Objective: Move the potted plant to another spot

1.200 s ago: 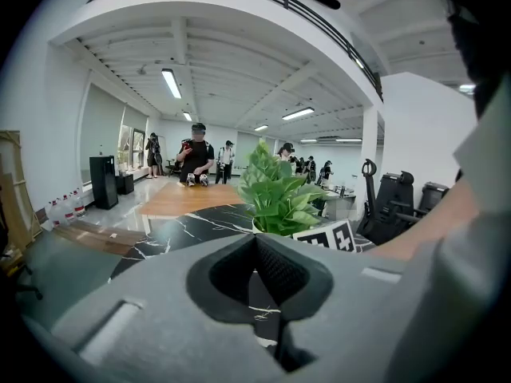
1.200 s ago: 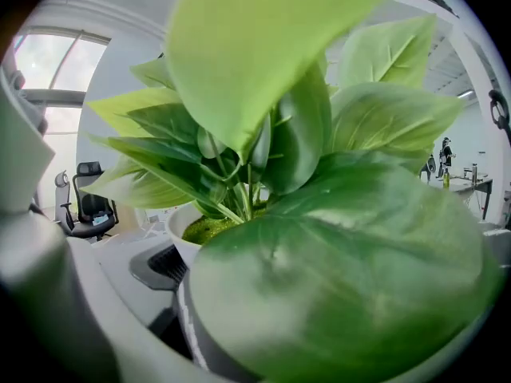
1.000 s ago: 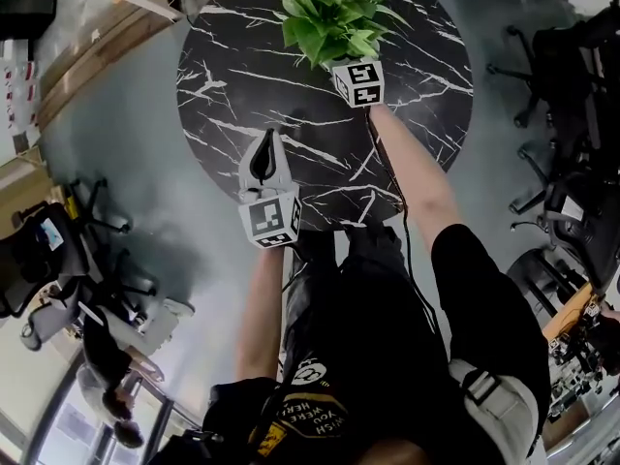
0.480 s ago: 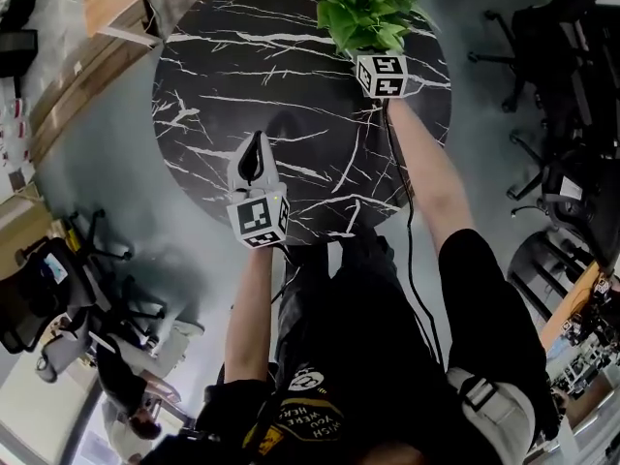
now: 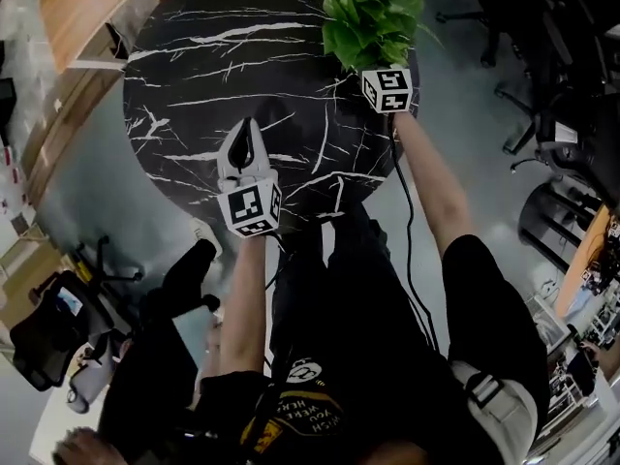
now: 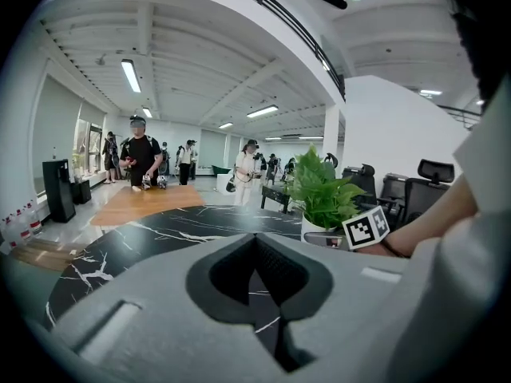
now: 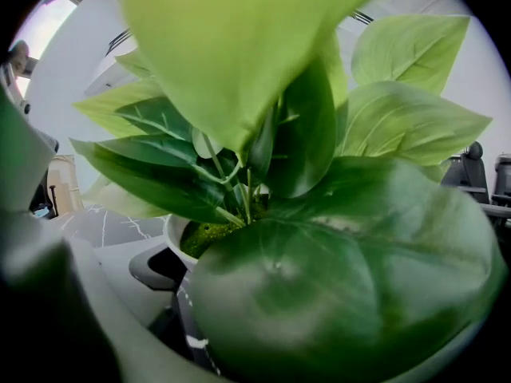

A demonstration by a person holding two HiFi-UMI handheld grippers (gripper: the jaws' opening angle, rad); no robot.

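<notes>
**Clamped and upright**

The right gripper [image 5: 379, 70] is clenched on the white pot [image 7: 177, 238] of the leafy green potted plant [image 5: 373, 15], whose leaves spill over the jaws. The plant stands upright, its stems rising straight, at the far right rim of the round black marble table with white veins [image 5: 194, 85]. Whether the pot touches the marble, I can't tell. Broad bare tabletop lies to its left. The left gripper [image 5: 245, 132], jaws together on nothing, hovers over the near edge.

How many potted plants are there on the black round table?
1. The plant is near the table's far right edge, at the right hand-held gripper. The head view cuts off the table's far rim, but the left gripper view shows no second one.
</notes>
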